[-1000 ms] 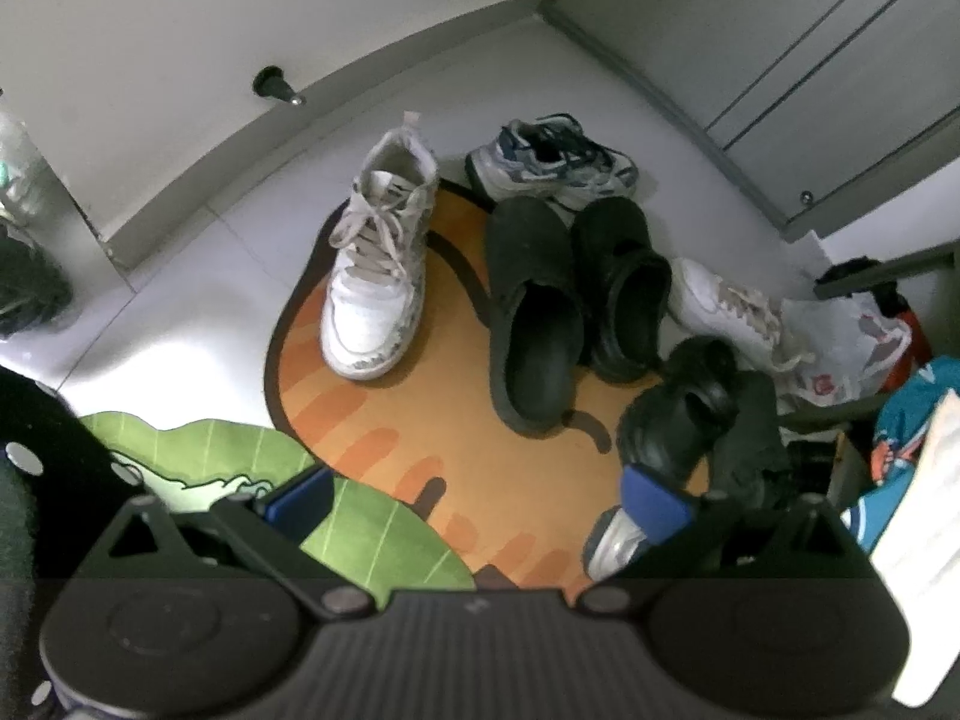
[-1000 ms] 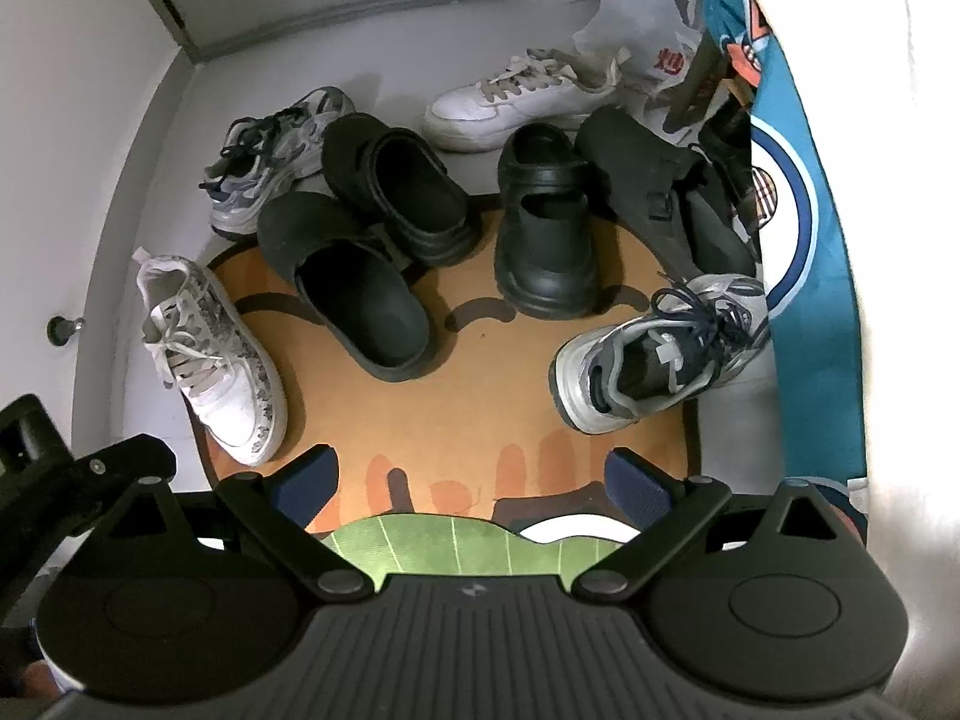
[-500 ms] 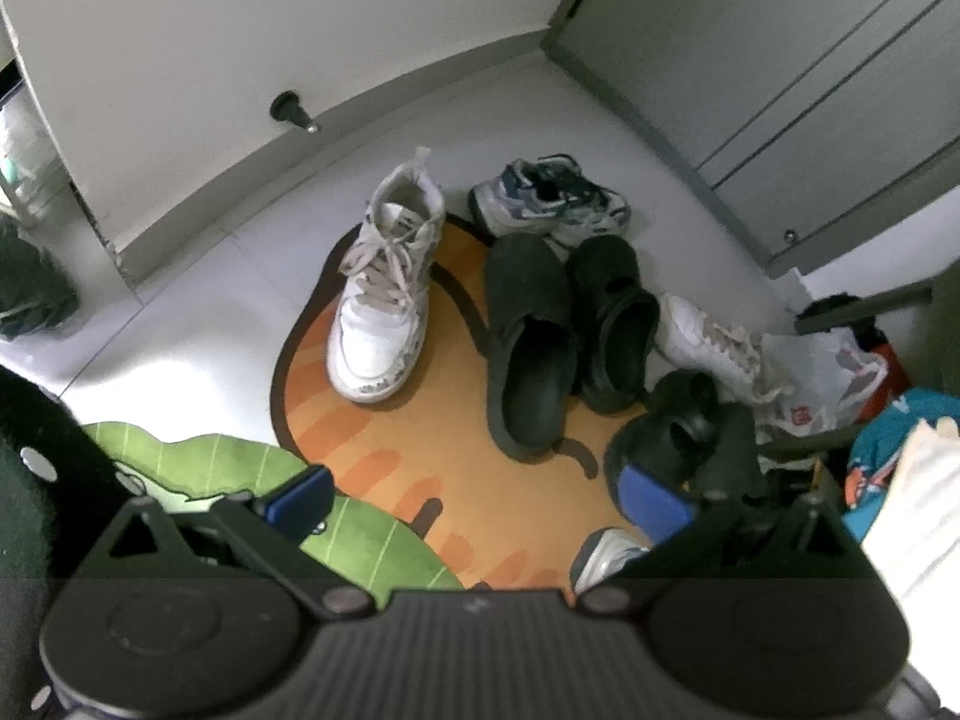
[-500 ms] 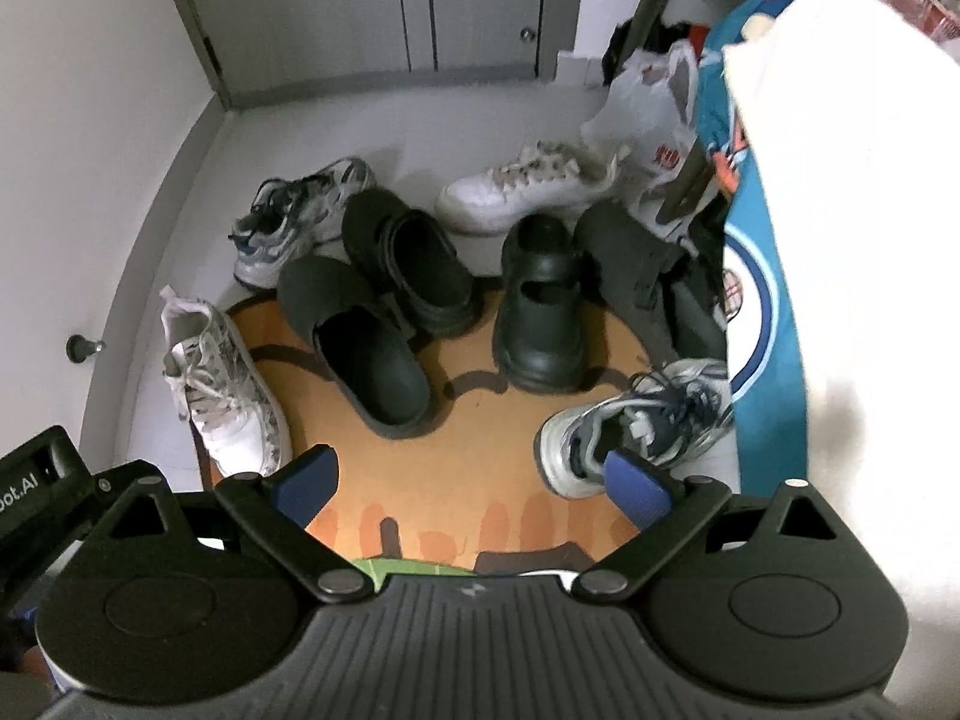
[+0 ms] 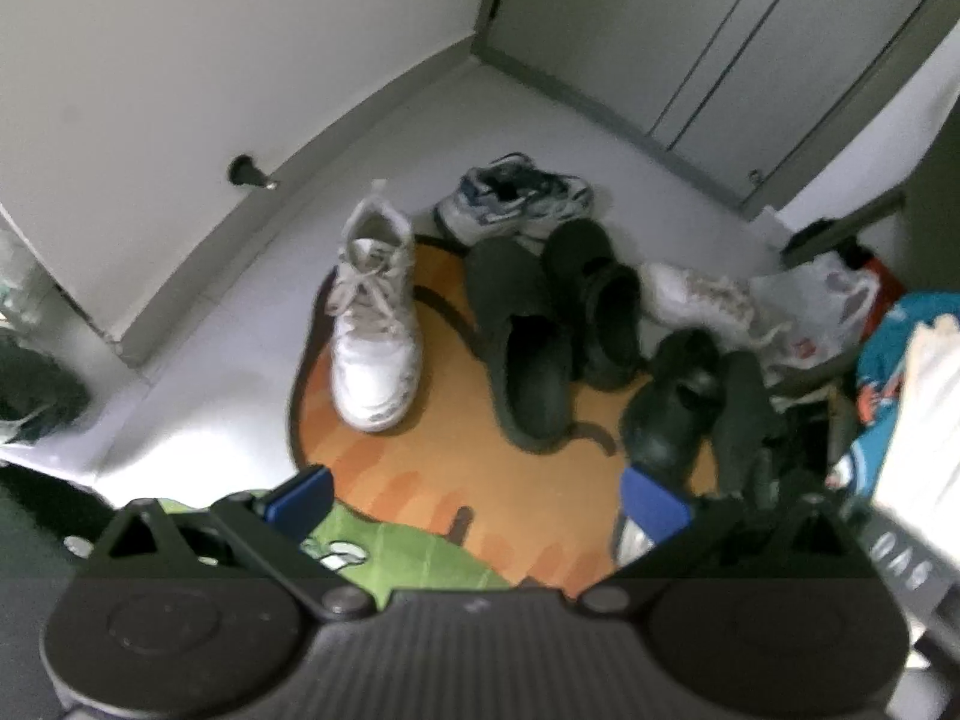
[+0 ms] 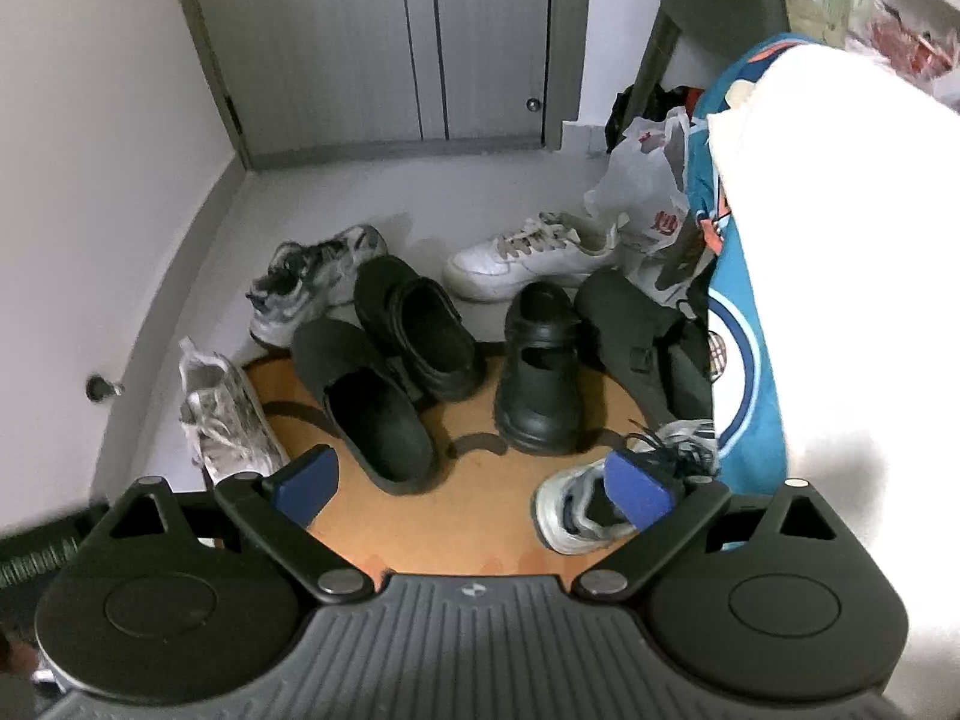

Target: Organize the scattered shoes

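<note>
Both grippers hang above a heap of shoes on and around an orange mat (image 6: 480, 516), each with its blue-padded fingers spread wide and nothing between them. The right gripper (image 6: 474, 483) is the nearer to any shoe: a grey running shoe (image 6: 576, 510) lies at the lower right of its frame, partly under the right-hand pad, its long axis slanting from lower left up to the right, toe toward the lower left. The left gripper (image 5: 477, 498) has no shoe between its pads; the closest to it, a white high-top (image 5: 375, 324), lies well ahead at centre left, long axis running up and down the frame, toe toward the gripper.

Counted in the right wrist view, there are eight shoes:
- two black clogs (image 6: 390, 384), side by side and touching at centre, openings toward the gripper;
- one black strapped shoe (image 6: 543, 372) just right of them, with a dark sandal (image 6: 636, 336) tilted against it (its type is hard to read);
- two grey runners, the near one and another (image 6: 312, 282) off the mat at upper left;
- two white shoes, the high-top at the left edge of the mat and a low white sneaker (image 6: 528, 258) on the floor above centre, lying across the frame beside a plastic bag (image 6: 648, 204).

The like shoes lie well apart and point different ways, so the shoes are not in order now.
</note>
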A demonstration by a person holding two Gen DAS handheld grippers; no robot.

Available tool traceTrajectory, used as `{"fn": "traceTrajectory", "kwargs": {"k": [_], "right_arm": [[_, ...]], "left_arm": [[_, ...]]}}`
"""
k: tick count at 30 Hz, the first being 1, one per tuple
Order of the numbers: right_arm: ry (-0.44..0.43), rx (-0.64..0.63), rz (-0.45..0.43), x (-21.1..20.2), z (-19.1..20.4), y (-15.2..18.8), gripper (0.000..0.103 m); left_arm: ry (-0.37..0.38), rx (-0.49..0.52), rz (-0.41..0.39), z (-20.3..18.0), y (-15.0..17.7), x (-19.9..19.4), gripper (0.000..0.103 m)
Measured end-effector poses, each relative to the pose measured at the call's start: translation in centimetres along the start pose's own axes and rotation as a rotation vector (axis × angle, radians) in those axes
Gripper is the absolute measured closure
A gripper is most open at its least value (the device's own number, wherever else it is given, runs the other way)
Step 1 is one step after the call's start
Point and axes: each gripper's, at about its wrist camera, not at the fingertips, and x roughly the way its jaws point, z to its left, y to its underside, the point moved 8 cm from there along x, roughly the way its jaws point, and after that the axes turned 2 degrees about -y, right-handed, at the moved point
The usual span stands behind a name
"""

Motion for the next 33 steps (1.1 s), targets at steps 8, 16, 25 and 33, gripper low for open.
{"fn": "traceTrajectory", "kwargs": {"k": [8, 16, 25, 33], "right_arm": [[0.022, 0.077, 0.031, 2.8, -2.2, 0.5, 0.005], [0.052, 0.199, 0.154, 4.3, -2.7, 0.4, 0.006], [0.054, 0.220, 0.179, 6.2, -4.3, 0.3, 0.006], [0.089, 0.162, 0.134, 8.2, -4.4, -0.7, 0.006]], "left_arm": [[-0.008, -0.049, 0.023, -0.8, 0.2, 1.5, 0.000], [-0.091, 0.000, 0.023, -2.4, 0.3, 2.3, 0.000], [-0.052, -0.027, 0.047, -4.6, 0.5, 0.9, 0.000], [-0.002, -0.015, 0.067, -4.3, -0.7, 3.6, 0.000]]}}
